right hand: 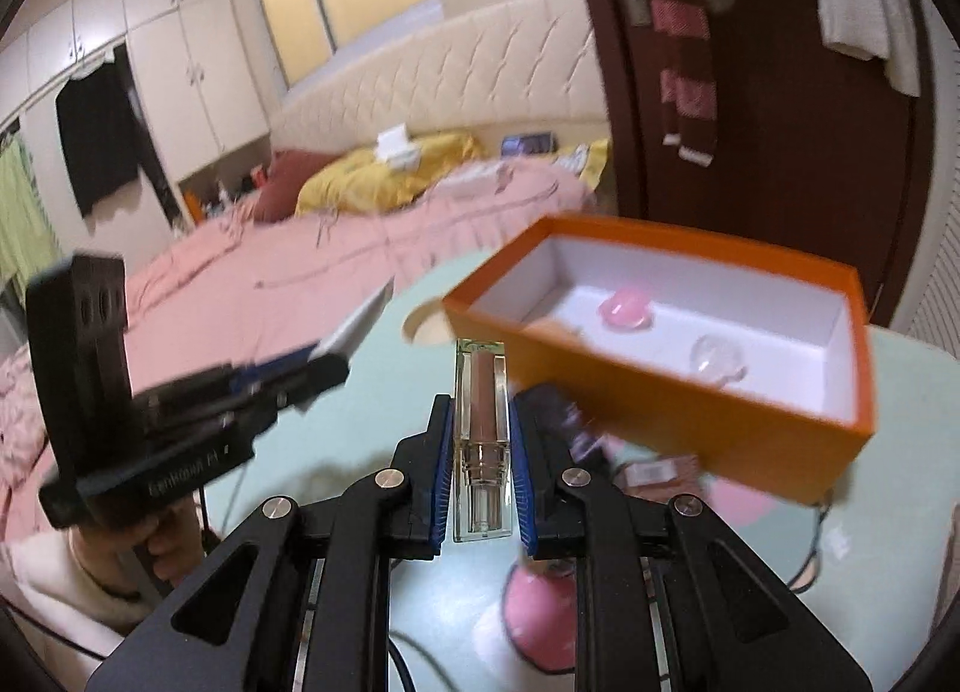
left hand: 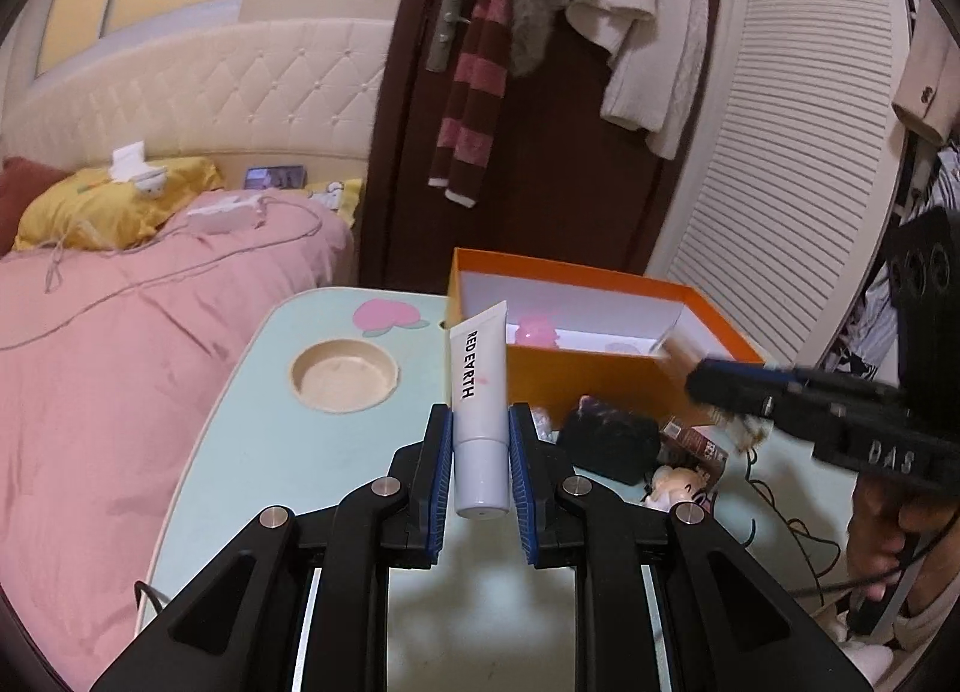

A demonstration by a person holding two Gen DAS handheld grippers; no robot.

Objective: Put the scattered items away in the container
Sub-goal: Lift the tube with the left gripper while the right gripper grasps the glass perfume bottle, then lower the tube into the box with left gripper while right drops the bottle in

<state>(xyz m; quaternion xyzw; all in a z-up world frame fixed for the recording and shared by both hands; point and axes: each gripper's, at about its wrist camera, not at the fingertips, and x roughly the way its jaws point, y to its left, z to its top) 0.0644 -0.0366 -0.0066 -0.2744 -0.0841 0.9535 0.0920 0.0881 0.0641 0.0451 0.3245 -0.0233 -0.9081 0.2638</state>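
Note:
My left gripper (left hand: pixel 480 422) is shut on a white tube (left hand: pixel 478 386) printed "RED EARTH", held upright above the mint-green table (left hand: pixel 312 452), just left of the orange box (left hand: pixel 606 377). My right gripper (right hand: pixel 480 410) is shut on a clear lipstick case (right hand: pixel 480 428) with a brown stick inside, in front of the orange box (right hand: pixel 690 428). Inside the box lie a pink toy (right hand: pixel 624 311) and a clear round thing (right hand: pixel 717 359). In the left wrist view the right gripper (left hand: pixel 696 371) hovers at the box's near right corner.
A black pouch (left hand: pixel 609 443), a brown packet (left hand: pixel 696 443) and a small figurine (left hand: pixel 678 488) lie on the table before the box, with cables (left hand: pixel 780 536) to the right. A round recess (left hand: pixel 345 374) sits in the tabletop. A pink bed (left hand: pixel 120 332) borders the left side.

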